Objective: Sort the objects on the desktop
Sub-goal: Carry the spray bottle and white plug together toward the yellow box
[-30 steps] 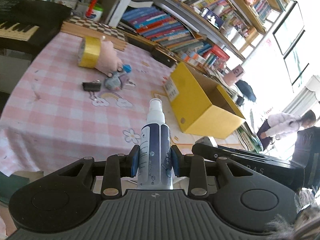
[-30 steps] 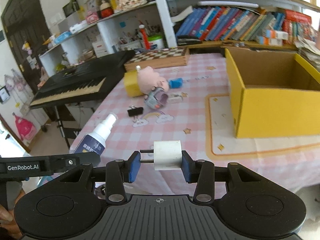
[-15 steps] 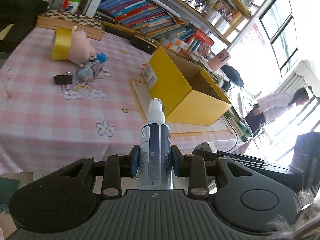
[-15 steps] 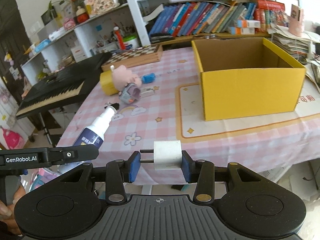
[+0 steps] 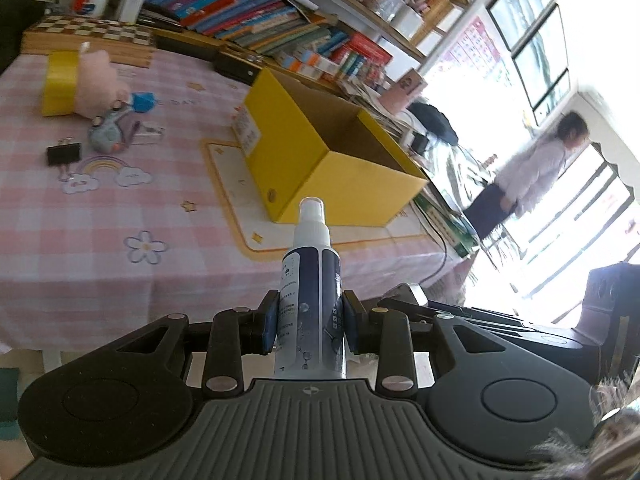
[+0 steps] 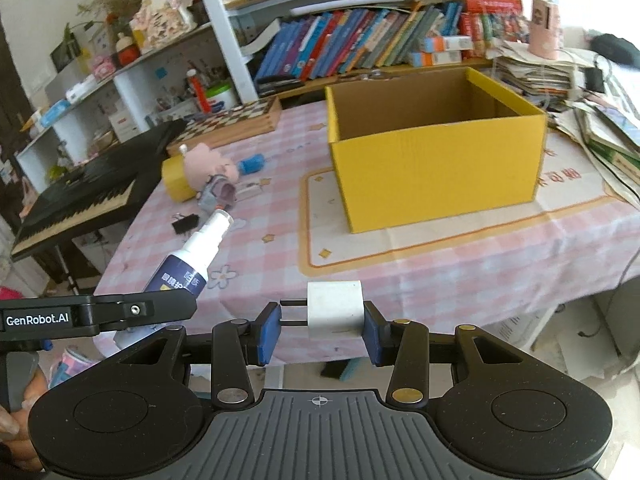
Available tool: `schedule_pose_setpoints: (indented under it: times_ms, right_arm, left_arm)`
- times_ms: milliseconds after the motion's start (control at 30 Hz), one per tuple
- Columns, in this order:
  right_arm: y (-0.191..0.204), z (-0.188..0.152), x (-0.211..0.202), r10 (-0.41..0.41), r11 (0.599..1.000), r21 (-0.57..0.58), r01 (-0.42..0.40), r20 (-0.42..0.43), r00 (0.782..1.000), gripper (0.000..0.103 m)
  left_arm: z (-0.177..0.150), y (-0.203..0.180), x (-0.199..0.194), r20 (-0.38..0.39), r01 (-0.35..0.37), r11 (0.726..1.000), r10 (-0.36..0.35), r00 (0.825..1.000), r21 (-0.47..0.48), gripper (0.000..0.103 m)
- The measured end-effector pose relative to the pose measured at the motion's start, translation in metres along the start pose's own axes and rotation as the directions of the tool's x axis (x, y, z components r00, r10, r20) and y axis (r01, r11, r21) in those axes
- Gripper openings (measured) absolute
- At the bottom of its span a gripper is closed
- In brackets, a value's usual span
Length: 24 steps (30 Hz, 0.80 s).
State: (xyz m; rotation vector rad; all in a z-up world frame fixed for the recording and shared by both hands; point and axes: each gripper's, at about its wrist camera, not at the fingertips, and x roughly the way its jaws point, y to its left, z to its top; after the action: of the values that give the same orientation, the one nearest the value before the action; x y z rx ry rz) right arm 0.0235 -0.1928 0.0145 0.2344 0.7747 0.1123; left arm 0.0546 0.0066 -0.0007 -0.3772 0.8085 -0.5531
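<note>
Left tool [image 5: 309, 326] clamped on upright spray bottle [image 5: 310, 304]; right tool [image 6: 319, 326] clamped on white charger plug [image 6: 335, 311], prongs toward 9 o'clock. Open yellow box [image 6: 436, 168] at 1 o'clock on worktop [image 6: 280, 248].

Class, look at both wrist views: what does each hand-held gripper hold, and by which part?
Left hand-held gripper: spray bottle, gripped across its lower body. Right hand-held gripper: white plug adapter, one pad on its prongs, one on its back.

A home study: crammed bookshelves [image 6: 360, 44]; keyboard piano [image 6: 80, 196]; checked tablecloth [image 5: 120, 208].
</note>
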Motion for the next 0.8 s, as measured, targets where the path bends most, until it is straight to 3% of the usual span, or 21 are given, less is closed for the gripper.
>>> schedule_pose_setpoints:
  times_ms: [800]
  right_arm:
    - [-0.022, -0.012, -0.019, -0.086, 0.994, 0.071, 0.084, 0.014, 0.996, 0.042]
  left_arm:
    - [0.003, -0.028, 0.023, -0.072, 0.096, 0.993, -0.091, 0.993, 0.074, 0.03]
